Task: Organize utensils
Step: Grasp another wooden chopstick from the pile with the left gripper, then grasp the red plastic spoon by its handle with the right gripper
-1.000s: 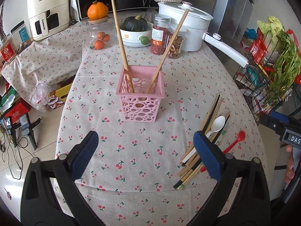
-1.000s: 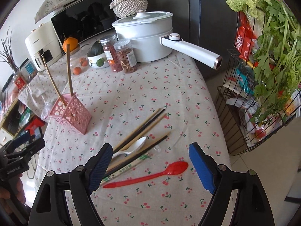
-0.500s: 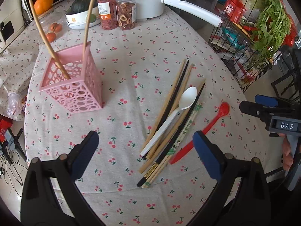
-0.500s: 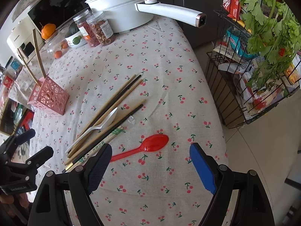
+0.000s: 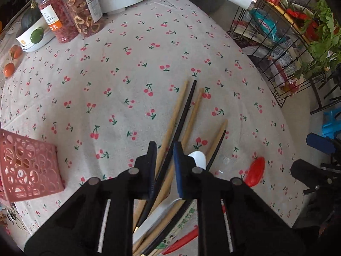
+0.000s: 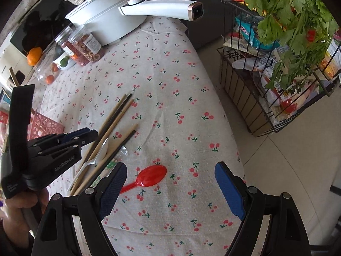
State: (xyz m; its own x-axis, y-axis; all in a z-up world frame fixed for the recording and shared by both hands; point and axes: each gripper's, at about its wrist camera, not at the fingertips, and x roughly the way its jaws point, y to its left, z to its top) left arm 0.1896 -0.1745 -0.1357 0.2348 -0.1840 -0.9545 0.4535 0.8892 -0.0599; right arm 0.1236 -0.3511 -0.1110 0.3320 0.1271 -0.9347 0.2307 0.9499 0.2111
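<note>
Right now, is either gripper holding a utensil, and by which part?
The left gripper is closing its jaws around the black chopstick and a wooden one, about mid-length; a firm grip cannot be told. The right gripper holds nothing.

A: Which lettering is legible?

B: "GenRobot.AI" in white on the black body of the left gripper (image 6: 88, 137), seen from the right wrist. Green Chinese characters run along a paper chopstick sleeve (image 5: 185, 219).

A: Anything else?

B: A blue snack packet (image 5: 264, 24) in the wire rack (image 5: 275, 68) bears white letters, partly readable as "CHUWEN". The jar labels (image 5: 53, 21) are too small to read.
</note>
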